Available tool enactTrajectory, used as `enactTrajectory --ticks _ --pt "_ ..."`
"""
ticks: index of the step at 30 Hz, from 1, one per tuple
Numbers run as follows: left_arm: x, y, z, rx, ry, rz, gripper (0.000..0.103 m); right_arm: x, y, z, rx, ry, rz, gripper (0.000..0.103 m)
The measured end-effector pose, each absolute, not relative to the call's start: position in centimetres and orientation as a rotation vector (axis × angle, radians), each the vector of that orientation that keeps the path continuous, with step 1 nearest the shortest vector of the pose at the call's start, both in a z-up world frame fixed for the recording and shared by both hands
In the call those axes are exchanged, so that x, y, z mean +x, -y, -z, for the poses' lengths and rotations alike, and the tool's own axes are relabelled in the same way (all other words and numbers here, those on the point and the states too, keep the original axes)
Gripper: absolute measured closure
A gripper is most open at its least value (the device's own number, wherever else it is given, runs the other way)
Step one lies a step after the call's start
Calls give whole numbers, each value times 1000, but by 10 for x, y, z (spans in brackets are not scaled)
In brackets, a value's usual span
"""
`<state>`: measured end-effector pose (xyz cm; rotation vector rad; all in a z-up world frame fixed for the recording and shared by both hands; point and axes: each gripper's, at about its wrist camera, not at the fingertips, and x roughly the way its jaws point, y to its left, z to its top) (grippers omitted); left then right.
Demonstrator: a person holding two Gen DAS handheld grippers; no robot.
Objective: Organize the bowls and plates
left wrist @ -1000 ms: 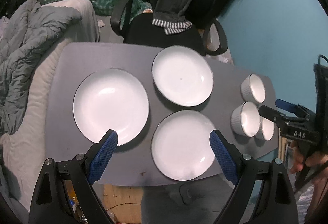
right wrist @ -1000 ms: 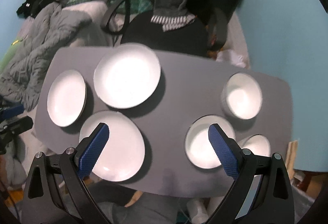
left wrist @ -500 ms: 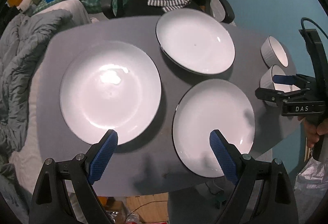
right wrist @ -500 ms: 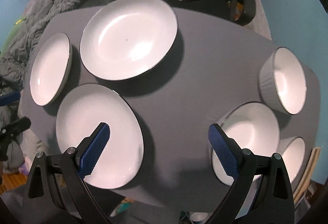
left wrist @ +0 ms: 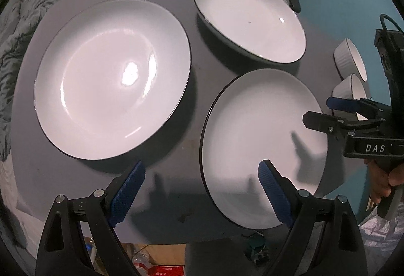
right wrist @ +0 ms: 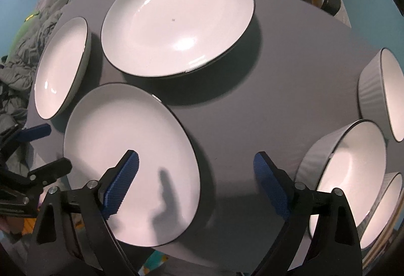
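Both my grippers hang empty, jaws spread wide: left gripper point(left wrist: 199, 189) straddles the near plate's point(left wrist: 255, 139) left rim, right gripper point(right wrist: 195, 181) sits over bare table point(right wrist: 277, 89) to its right, its jaws having just narrowed slightly around nothing. I judge this spacing suits lifting that plate for stacking. Only the right view shows all three bowls point(right wrist: 351, 175); the left shows the far-left plate point(left wrist: 111, 76) whole.

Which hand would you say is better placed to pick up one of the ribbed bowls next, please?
Probably the right. The right tool hangs open with the nearest ribbed bowl just beside its finger, while the left tool hangs over the plates, farther from the bowls.
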<state>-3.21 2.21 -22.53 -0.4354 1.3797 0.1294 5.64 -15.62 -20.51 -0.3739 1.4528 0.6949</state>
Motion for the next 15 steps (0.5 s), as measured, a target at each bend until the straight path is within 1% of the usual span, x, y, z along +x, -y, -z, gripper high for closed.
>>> enactTrajectory --ticks 2,4,6,7,8,10,12,13,15 --pt "-32 -24 230 -468 -1385 -130 14 56 158 209 -369 -1465 -704 15" --pt "-34 -25 235 -509 -1389 -134 24 54 159 210 -366 -1468 -720 18" --pt "-35 -25 238 -525 -1396 -142 27 52 156 211 -366 -1469 -729 23" --pt "-36 -24 242 -533 -1396 -147 30 52 157 212 -359 -1473 -736 25" --pt "-36 -24 243 -538 -1398 -150 33 51 157 213 -355 -1477 -739 29" --pt "-37 -23 246 -553 -1407 -156 44 51 158 215 -347 -1489 -744 33" --pt "-35 -23 248 -561 -1410 -155 47 53 158 218 -344 -1493 -749 43" --pt "-36 -23 248 -562 -1412 -157 50 53 158 218 -343 -1499 -753 46" --pt "-35 -23 248 -565 -1412 -157 57 54 158 219 -344 -1509 -756 57"
